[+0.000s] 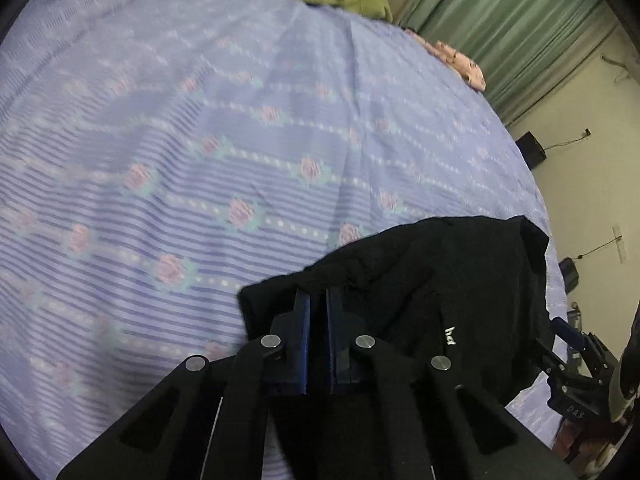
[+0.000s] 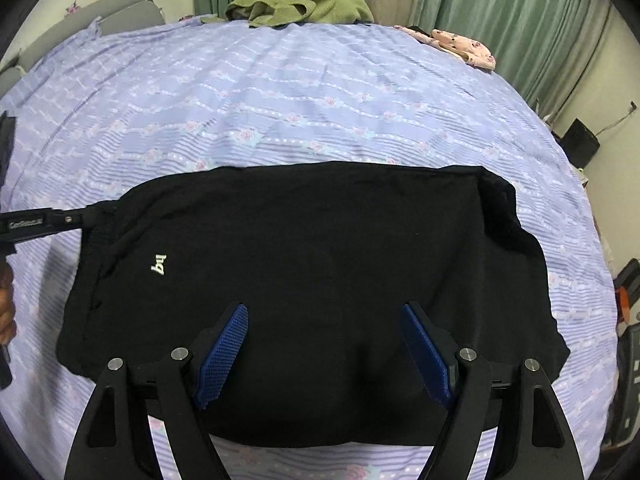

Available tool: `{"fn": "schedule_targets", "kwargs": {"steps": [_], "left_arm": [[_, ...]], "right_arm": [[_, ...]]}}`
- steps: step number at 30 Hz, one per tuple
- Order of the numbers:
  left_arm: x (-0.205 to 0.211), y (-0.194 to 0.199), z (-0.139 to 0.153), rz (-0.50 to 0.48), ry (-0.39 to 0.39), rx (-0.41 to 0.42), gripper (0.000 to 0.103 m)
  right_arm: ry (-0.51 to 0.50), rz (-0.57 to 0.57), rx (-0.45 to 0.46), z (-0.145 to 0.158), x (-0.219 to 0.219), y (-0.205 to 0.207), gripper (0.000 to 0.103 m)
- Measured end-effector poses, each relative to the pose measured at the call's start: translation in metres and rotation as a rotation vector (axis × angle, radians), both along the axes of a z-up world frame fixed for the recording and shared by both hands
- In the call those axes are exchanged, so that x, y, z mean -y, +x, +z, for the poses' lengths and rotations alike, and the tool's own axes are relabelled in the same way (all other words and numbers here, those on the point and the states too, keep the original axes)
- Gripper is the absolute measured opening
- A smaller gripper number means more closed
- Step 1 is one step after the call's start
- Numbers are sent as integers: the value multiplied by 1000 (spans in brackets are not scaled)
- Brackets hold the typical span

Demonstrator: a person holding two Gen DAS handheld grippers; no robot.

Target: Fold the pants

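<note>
Black pants (image 2: 312, 264) with a small white logo (image 2: 158, 265) lie folded into a wide block on the lilac flowered bedsheet (image 2: 280, 100). My right gripper (image 2: 325, 316) is open above the near part of the pants, its blue pads (image 2: 224, 350) spread wide and holding nothing. My left gripper (image 1: 318, 300) is shut on a corner edge of the pants (image 1: 420, 280); in the right wrist view it reaches in from the left (image 2: 86, 216) and pinches the pants' left corner. The right gripper shows at the right edge of the left wrist view (image 1: 560, 326).
A crumpled olive-green garment (image 2: 300, 4) lies at the far edge of the bed. A pink flowered cloth (image 2: 464, 48) lies at the far right corner. Green curtains (image 2: 512, 20) hang behind. A black box (image 2: 580, 142) stands by the wall at right.
</note>
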State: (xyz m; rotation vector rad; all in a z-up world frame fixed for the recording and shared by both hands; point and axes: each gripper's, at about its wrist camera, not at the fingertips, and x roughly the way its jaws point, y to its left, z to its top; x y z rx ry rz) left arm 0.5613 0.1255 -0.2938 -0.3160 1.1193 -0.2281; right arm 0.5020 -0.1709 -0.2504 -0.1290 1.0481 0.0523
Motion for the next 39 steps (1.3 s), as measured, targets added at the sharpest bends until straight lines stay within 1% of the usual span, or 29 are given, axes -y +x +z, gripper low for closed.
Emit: {"fn": "schedule_targets", "kwargs": {"steps": [2, 6, 8, 10, 12, 15, 17, 18, 19, 20, 21, 22, 23, 24, 25, 27, 28, 29, 31, 32, 33, 35, 38, 39], "left_arm": [[-3, 1, 2, 4, 22, 5, 8], [-1, 6, -11, -6, 96, -36, 9], [2, 7, -18, -7, 137, -55, 9], [2, 7, -24, 19, 148, -74, 9], [5, 6, -26, 30, 176, -77, 9], [12, 7, -26, 19, 216, -79, 9], [20, 7, -23, 3, 269, -79, 11], [23, 6, -22, 1, 297, -85, 13], [27, 6, -20, 3, 333, -87, 22], [33, 3, -15, 16, 405, -81, 41], [39, -2, -5, 27, 469, -49, 48], [43, -8, 3, 34, 503, -9, 57], [51, -16, 16, 42, 540, 43, 63], [59, -22, 28, 52, 560, 77, 65], [66, -27, 38, 63, 551, 99, 67], [81, -33, 50, 52, 452, 110, 67], [90, -34, 52, 38, 412, 109, 67], [104, -32, 51, 12, 368, 107, 67], [129, -26, 43, -35, 345, 104, 67], [144, -21, 37, -63, 348, 97, 67], [158, -17, 30, -92, 350, 89, 67], [180, -15, 17, -137, 328, 72, 67], [200, -11, 2, -158, 313, 41, 67], [203, -10, 0, -159, 307, 34, 67]], "right_arm": [[16, -3, 9, 2, 0, 1, 79], [35, -17, 5, 2, 1, 5, 79], [29, -27, 8, 1, 4, 6, 79], [29, -38, 4, 1, 7, 8, 79], [31, -50, 2, 1, 13, 9, 79], [14, -66, 18, 1, 20, 11, 79], [-9, -88, 42, 2, 29, 12, 79], [-17, -98, 49, 3, 34, 13, 79], [-24, -110, 56, 4, 40, 14, 79], [-32, -120, 62, 5, 47, 15, 79], [-47, -126, 67, 5, 53, 16, 79], [-61, -124, 79, 7, 58, 18, 79], [-73, -113, 103, 9, 64, 18, 79], [-85, -103, 126, 12, 70, 19, 79], [-104, -90, 152, 14, 75, 21, 79], [-162, -42, 193, 15, 85, 29, 79], [-196, -5, 207, 13, 91, 36, 79], [-208, 19, 215, 11, 96, 41, 79], [-218, 64, 215, 5, 107, 55, 78], [-218, 86, 203, 0, 113, 64, 76], [-221, 101, 194, -5, 117, 70, 70], [-212, 120, 164, -17, 128, 87, 65], [-173, 133, 105, -36, 142, 106, 64], [-185, 138, 98, -40, 144, 110, 61]]}}
